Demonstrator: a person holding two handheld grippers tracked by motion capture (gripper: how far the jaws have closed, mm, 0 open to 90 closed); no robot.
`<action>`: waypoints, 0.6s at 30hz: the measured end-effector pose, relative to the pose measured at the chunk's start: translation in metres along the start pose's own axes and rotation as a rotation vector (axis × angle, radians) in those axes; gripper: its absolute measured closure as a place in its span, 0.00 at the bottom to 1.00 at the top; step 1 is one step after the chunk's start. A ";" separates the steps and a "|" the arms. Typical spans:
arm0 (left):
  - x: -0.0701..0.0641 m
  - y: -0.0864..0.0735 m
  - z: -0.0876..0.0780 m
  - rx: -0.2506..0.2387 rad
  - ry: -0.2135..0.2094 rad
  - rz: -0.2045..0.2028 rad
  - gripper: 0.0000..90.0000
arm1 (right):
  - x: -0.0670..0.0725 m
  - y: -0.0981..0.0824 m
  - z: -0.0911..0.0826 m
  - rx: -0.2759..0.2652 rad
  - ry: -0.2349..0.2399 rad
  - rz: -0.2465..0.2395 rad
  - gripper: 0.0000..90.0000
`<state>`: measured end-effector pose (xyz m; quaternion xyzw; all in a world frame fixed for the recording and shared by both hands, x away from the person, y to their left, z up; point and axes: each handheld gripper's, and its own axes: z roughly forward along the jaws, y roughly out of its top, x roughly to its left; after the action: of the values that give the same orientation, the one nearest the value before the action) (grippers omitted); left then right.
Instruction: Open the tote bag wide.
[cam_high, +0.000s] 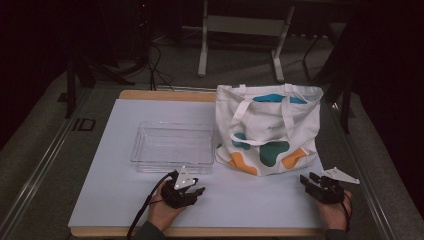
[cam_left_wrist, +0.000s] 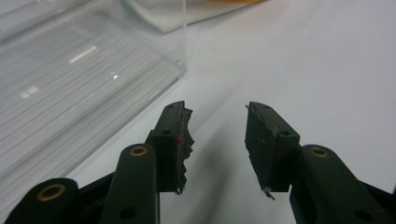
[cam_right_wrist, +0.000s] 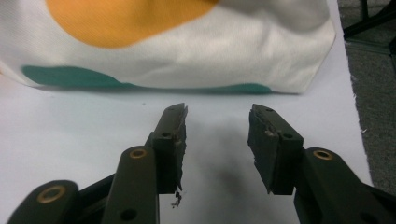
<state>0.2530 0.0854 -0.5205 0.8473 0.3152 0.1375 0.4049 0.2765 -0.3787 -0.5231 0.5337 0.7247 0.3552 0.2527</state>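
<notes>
Left tool (cam_left_wrist: 217, 140) parted with nothing between the jaws, low over the white tabletop (cam_high: 115, 195), just off the near corner of the clear tray (cam_left_wrist: 70, 88). Right tool (cam_right_wrist: 217, 140) likewise agape and empty, aimed at the base of the tote bag (cam_right_wrist: 187, 51), which stands upright beside the tray. Probably best to rise toward the bag's mouth, pinch one handle (cam_high: 242, 125) or the rim with each tool, and spread gently without tipping it.

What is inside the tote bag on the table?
At the open mouth of the tote bag, the high view shows a strip of something teal-blue. What it is, and anything lower down, is covered by the bag's cloth.
</notes>
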 end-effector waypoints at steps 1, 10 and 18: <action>0.000 0.000 0.000 0.000 0.000 0.000 0.65 | 0.000 0.001 -0.002 -0.004 0.003 -0.005 0.63; -0.003 0.011 -0.019 -0.031 -0.051 0.021 0.70 | 0.005 0.013 -0.009 0.018 0.028 -0.066 0.65; -0.005 0.027 -0.027 -0.004 -0.062 0.054 0.68 | 0.003 0.022 -0.016 0.013 0.052 -0.065 0.64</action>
<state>0.2474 0.0862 -0.4825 0.8585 0.2794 0.1226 0.4121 0.2767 -0.3758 -0.4954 0.5022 0.7502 0.3558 0.2416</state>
